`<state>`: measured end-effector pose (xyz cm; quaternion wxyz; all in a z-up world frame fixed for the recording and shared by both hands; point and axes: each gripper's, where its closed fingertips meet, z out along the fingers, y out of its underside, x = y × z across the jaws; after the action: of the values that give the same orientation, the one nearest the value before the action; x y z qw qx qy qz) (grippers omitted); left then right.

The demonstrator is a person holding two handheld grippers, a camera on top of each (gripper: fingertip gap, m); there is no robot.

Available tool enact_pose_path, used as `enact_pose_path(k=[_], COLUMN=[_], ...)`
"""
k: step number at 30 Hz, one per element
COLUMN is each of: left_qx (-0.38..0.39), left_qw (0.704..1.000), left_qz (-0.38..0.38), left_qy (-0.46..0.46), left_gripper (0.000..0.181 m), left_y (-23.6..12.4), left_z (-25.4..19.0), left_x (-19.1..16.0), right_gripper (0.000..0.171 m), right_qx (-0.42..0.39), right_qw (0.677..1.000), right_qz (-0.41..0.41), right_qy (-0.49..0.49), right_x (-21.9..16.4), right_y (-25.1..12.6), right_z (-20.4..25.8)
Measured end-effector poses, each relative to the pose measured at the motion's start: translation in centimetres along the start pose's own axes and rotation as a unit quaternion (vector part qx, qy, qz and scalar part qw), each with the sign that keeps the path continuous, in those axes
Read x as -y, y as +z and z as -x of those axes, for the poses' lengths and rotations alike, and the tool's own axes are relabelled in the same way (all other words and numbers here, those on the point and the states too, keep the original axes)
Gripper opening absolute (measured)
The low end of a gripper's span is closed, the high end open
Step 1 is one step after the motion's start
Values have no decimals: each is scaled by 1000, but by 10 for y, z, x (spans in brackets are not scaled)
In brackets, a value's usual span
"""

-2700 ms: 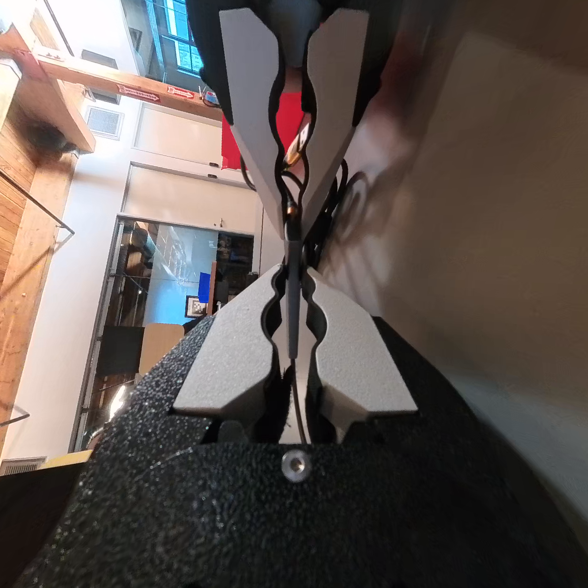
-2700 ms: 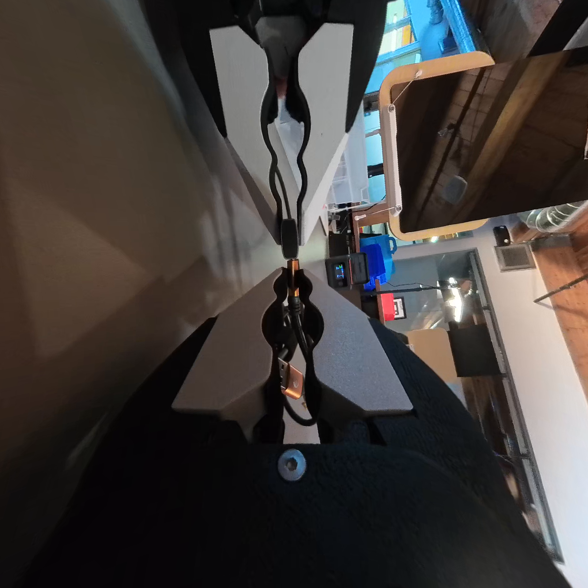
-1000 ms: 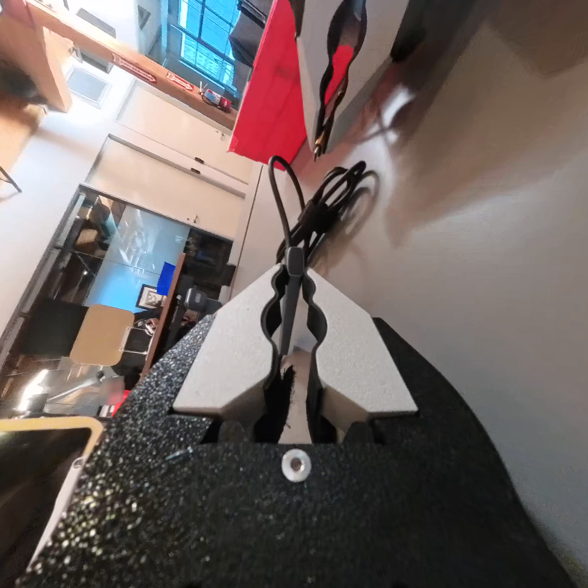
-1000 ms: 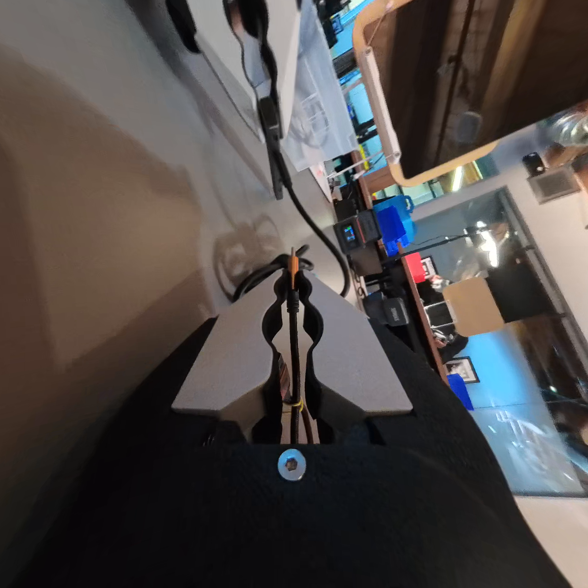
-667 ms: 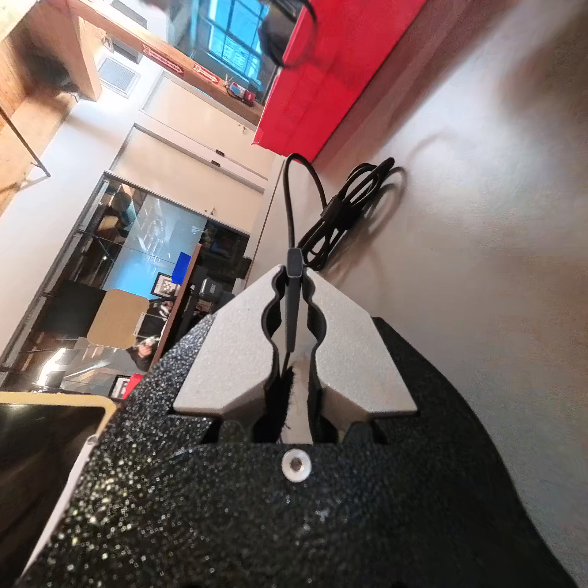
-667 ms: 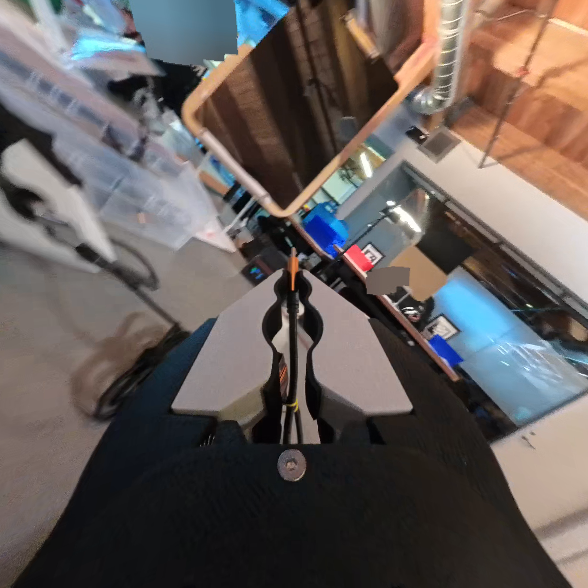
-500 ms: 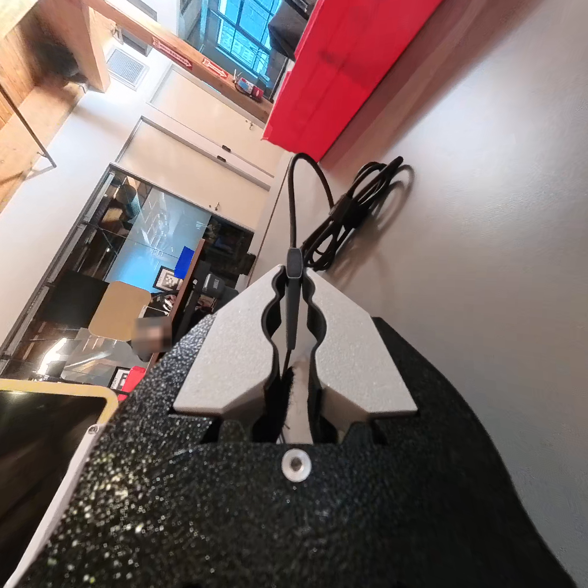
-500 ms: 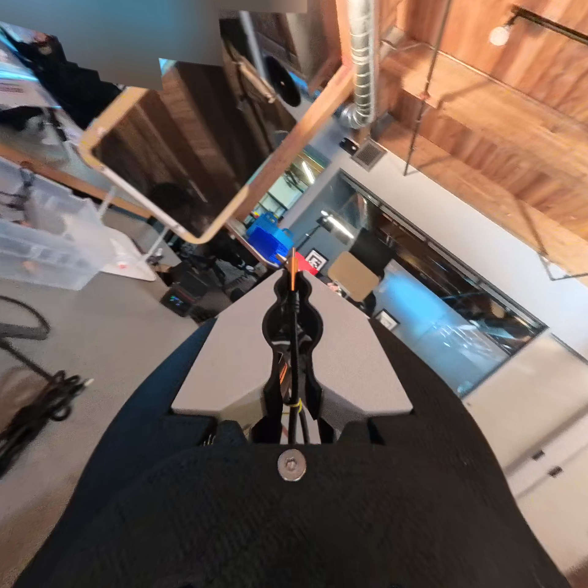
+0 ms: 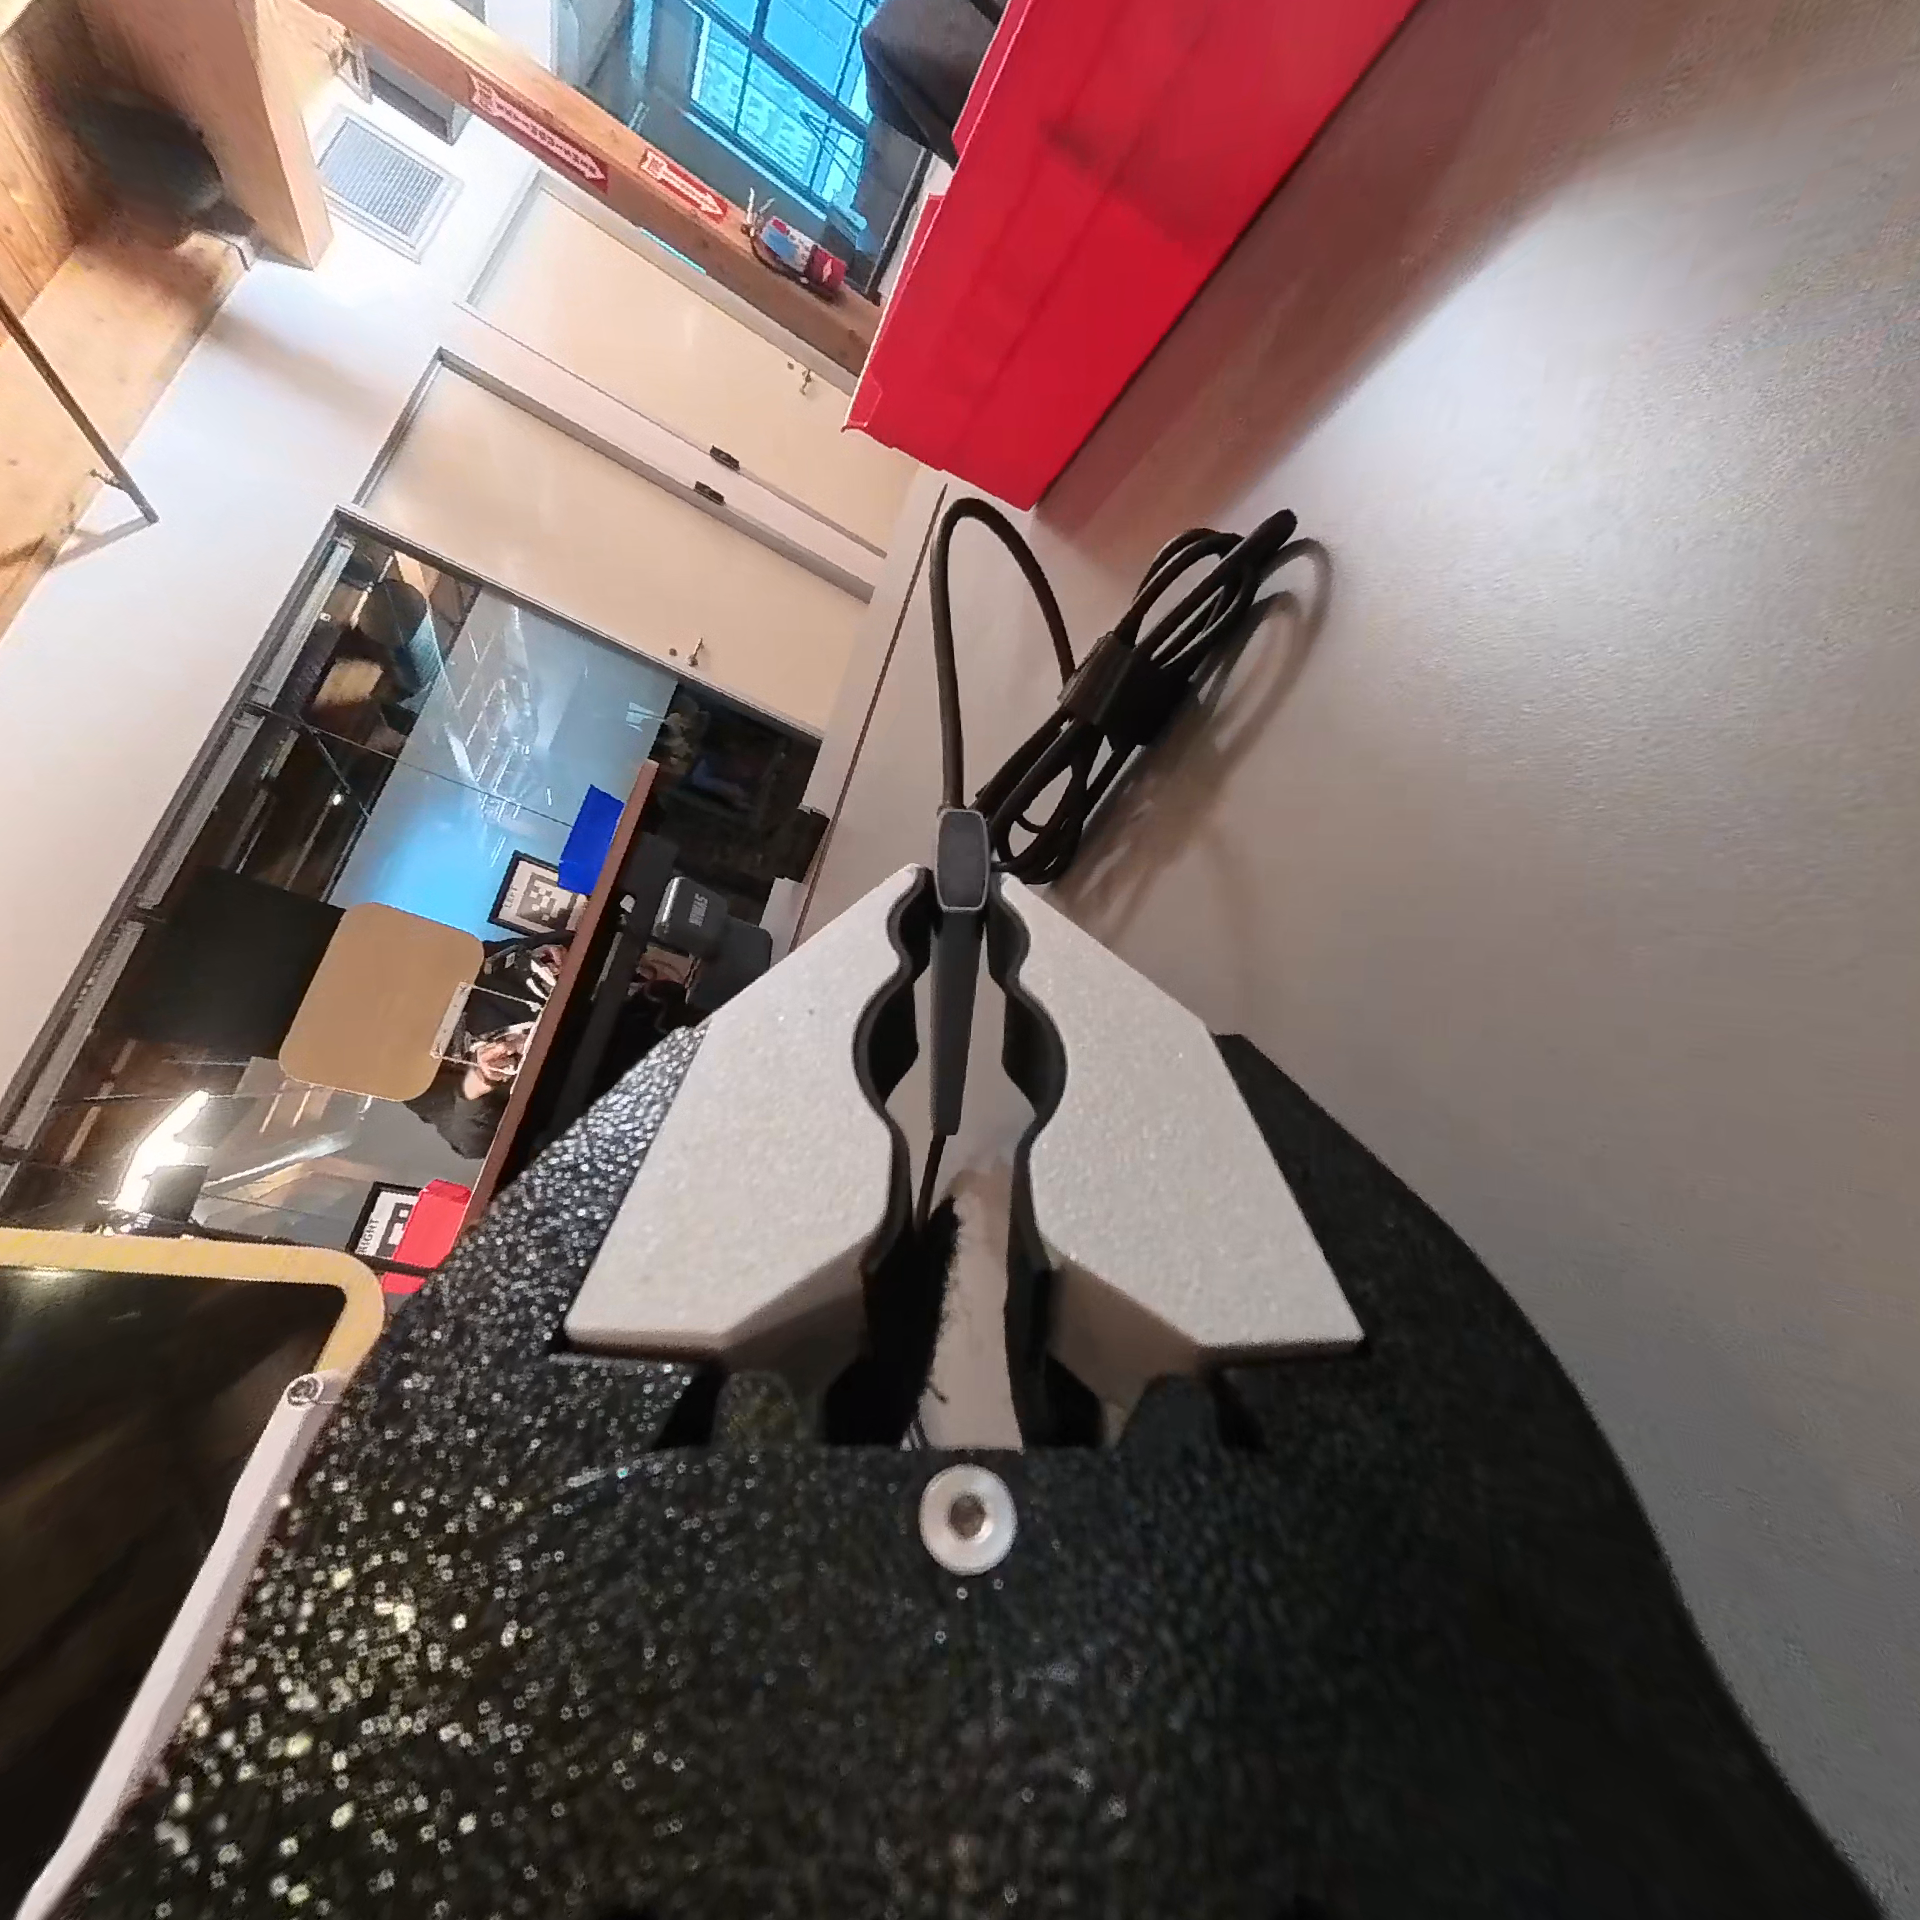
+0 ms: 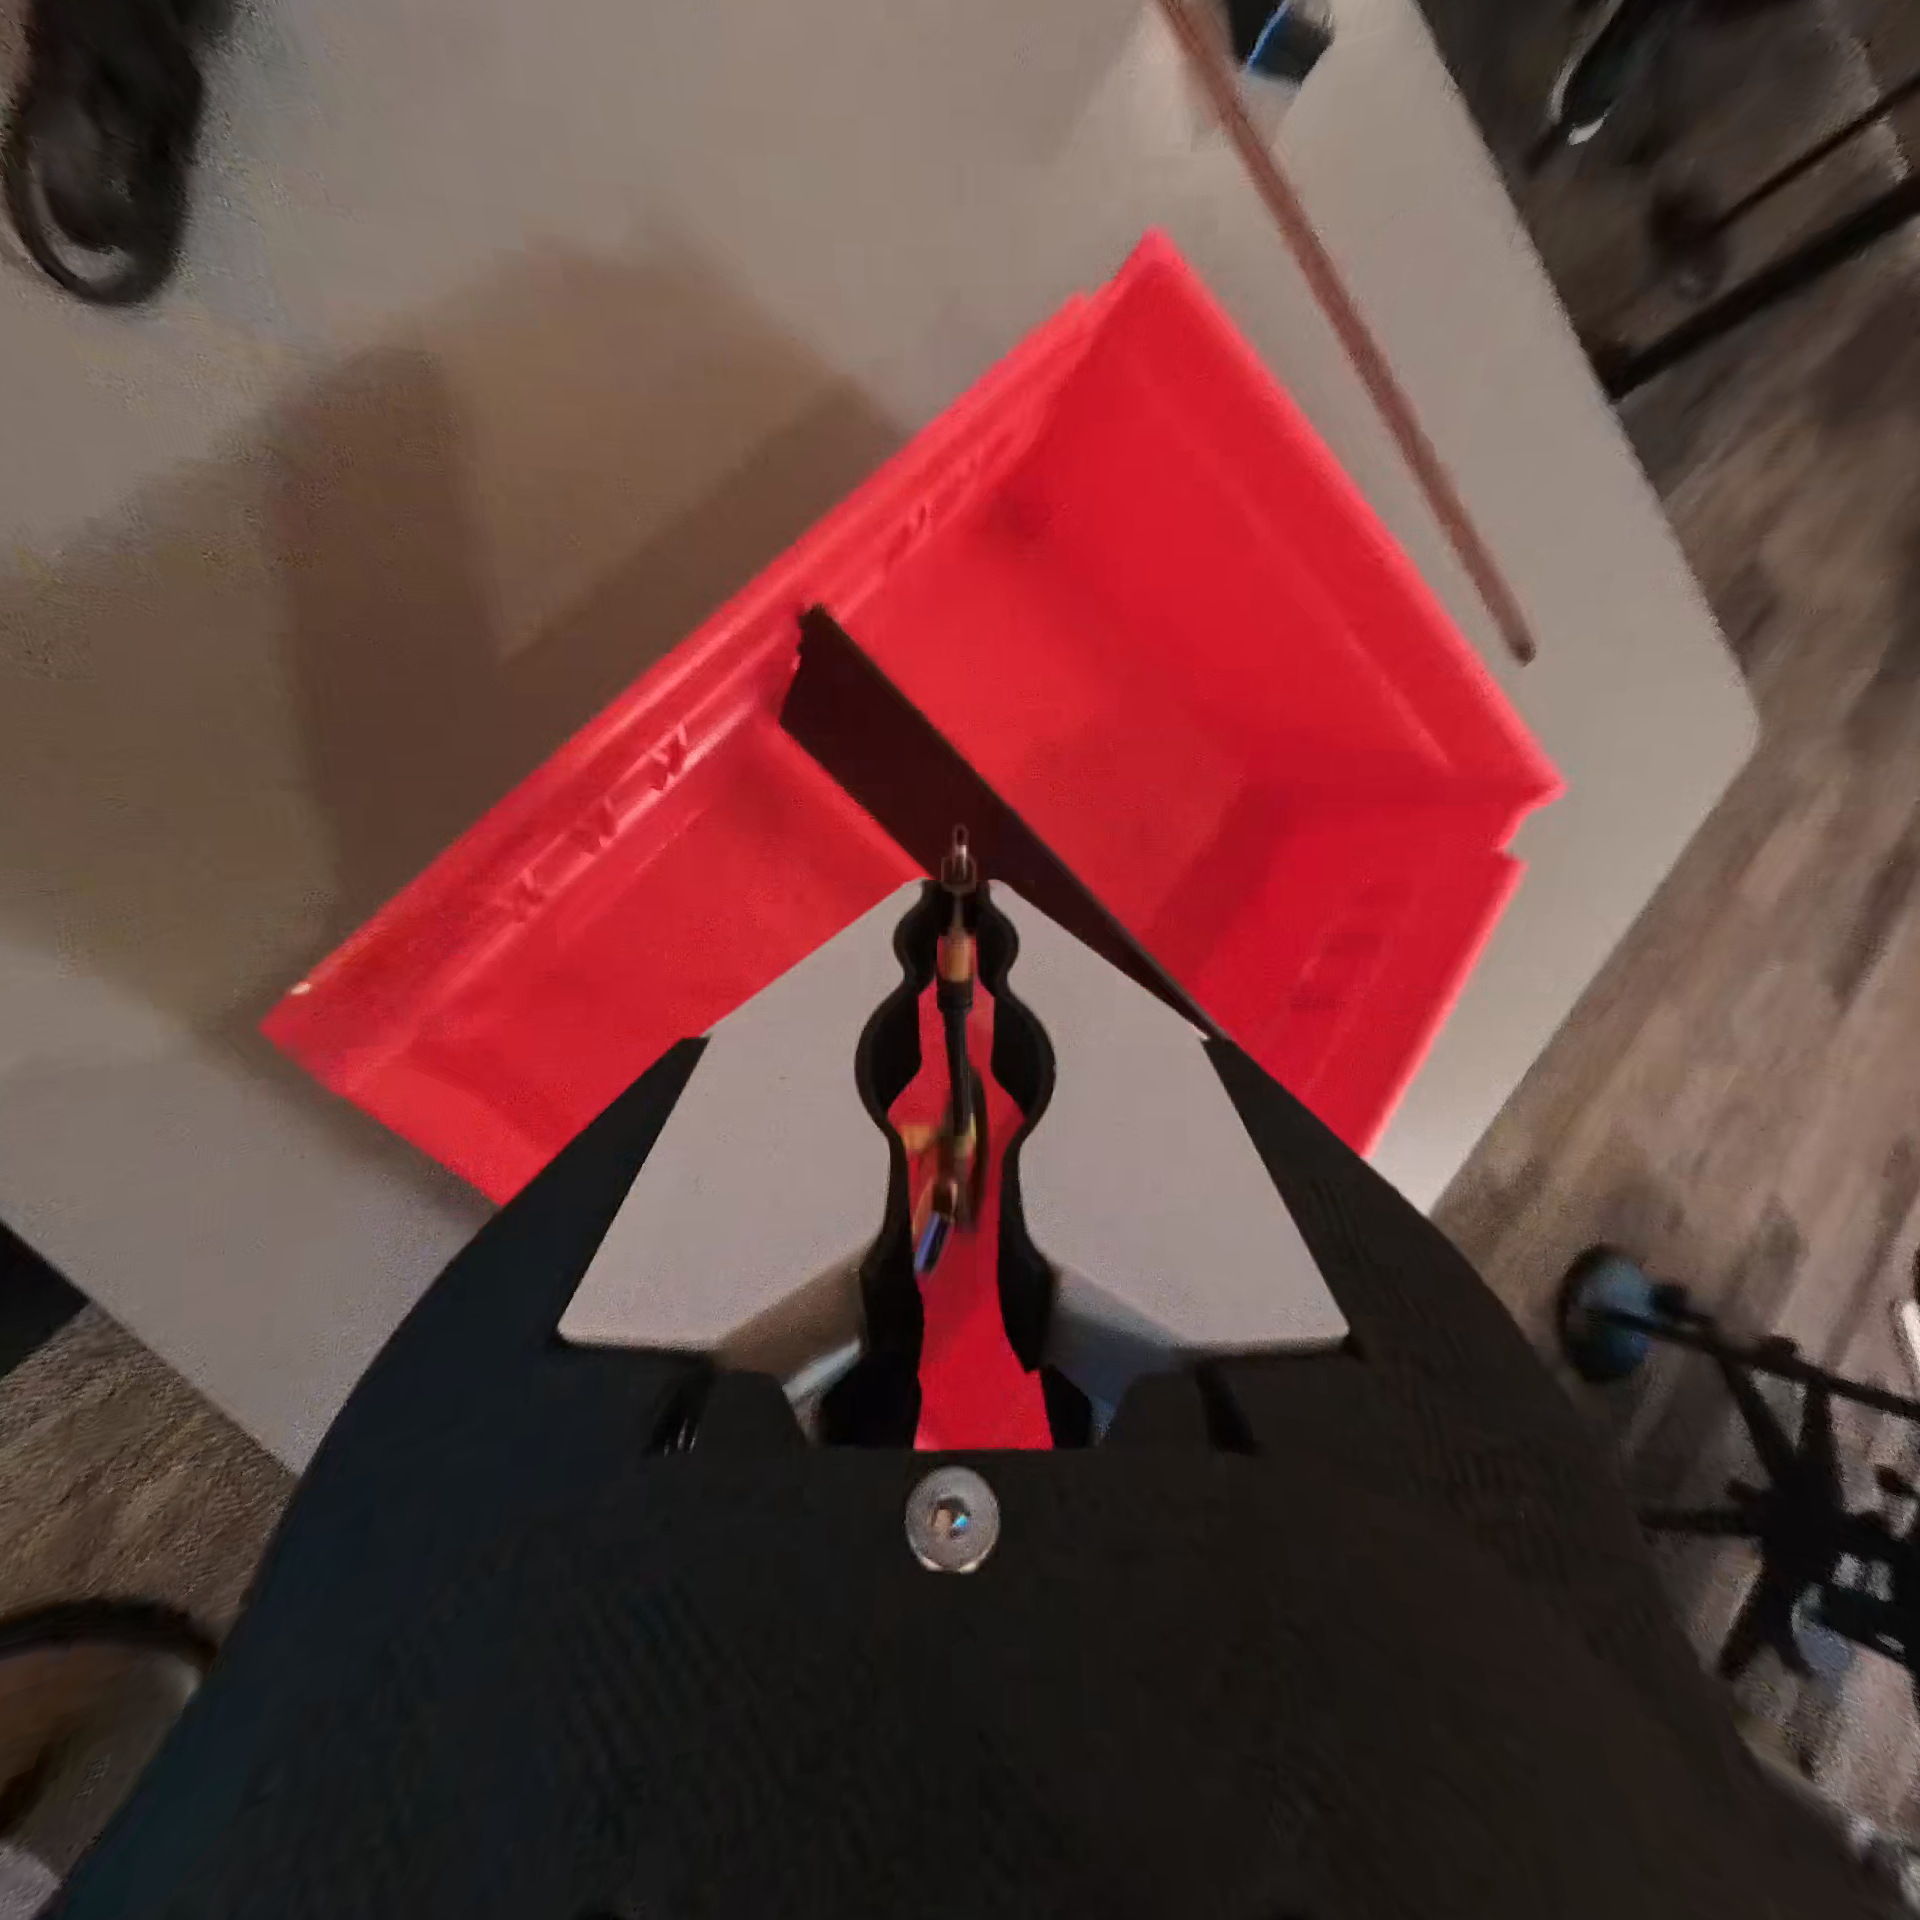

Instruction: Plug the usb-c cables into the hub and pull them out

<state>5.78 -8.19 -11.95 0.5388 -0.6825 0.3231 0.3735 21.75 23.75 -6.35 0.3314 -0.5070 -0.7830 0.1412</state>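
My left gripper (image 9: 958,896) is shut on a thin black hub (image 9: 954,966) held edge-on between the grey fingers. Its black cable (image 9: 997,613) loops up and back down to a coiled bundle (image 9: 1153,686) lying on the grey table (image 9: 1558,727). My right gripper (image 10: 958,883) is shut on a black and orange usb-c cable (image 10: 956,966), its metal plug tip poking past the fingertips. It hangs above the red bin (image 10: 1143,665), looking down into it.
The red bin (image 9: 1091,208) stands on the table just beyond the coiled cable. A black divider (image 10: 935,769) crosses the bin's inside. The table edge and wood floor (image 10: 1714,1039) lie to the right, with a black stand base (image 10: 1808,1507) there. A dark cable bundle (image 10: 94,135) lies at top left. Across from one pair of fingers to the other is roughly 35 centimetres.
My right gripper swung away from the left gripper, up and round with the cable, and now points down over the red bin. My left gripper stayed nearly still with the hub.
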Motion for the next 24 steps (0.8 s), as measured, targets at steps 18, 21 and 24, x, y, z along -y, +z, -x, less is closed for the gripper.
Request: enact_pose_path(k=[18, 21, 24], left_qx=[-1, 0, -3], left_qw=[1000, 1000, 1000], left_qz=[-13, -20, -23], left_qy=[-13, -14, -6], left_gripper=[8, 8, 8], left_y=[6, 4, 4], left_z=[-2, -2, -4], left_x=[9, 13, 15], right_gripper=[52, 48, 30], right_qx=[-108, -86, -148], right_qw=[834, 821, 791], right_qz=[-274, -308, -289], right_qy=[-466, -473, -518], right_x=[198, 215, 226], right_y=[84, 110, 127], right_z=[223, 251, 246])
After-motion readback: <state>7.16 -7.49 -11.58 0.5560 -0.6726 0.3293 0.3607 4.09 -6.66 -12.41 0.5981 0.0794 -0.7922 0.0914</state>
